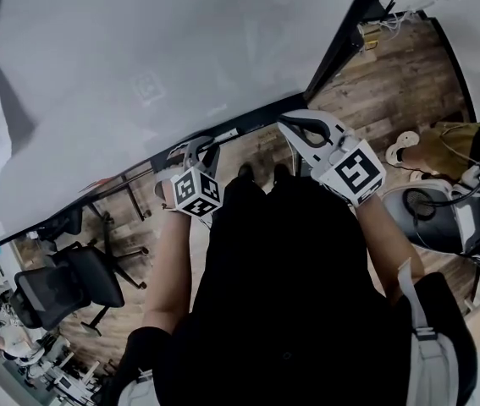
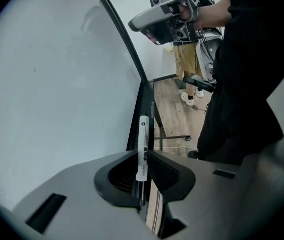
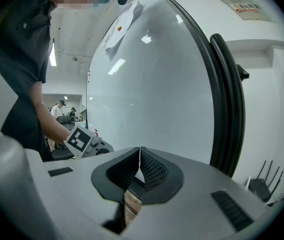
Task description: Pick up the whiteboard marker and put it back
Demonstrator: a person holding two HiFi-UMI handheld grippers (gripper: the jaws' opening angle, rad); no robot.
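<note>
Wood-plank floor (image 1: 392, 83) — black office chair (image 1: 62, 290) at left.

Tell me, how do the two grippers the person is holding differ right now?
The left gripper clamps a whiteboard marker between its jaws; the right gripper is shut on nothing. The left gripper points down along the bottom edge of the whiteboard; the right gripper points more level at its face. Both have grey bodies and black ribbed pads.
</note>
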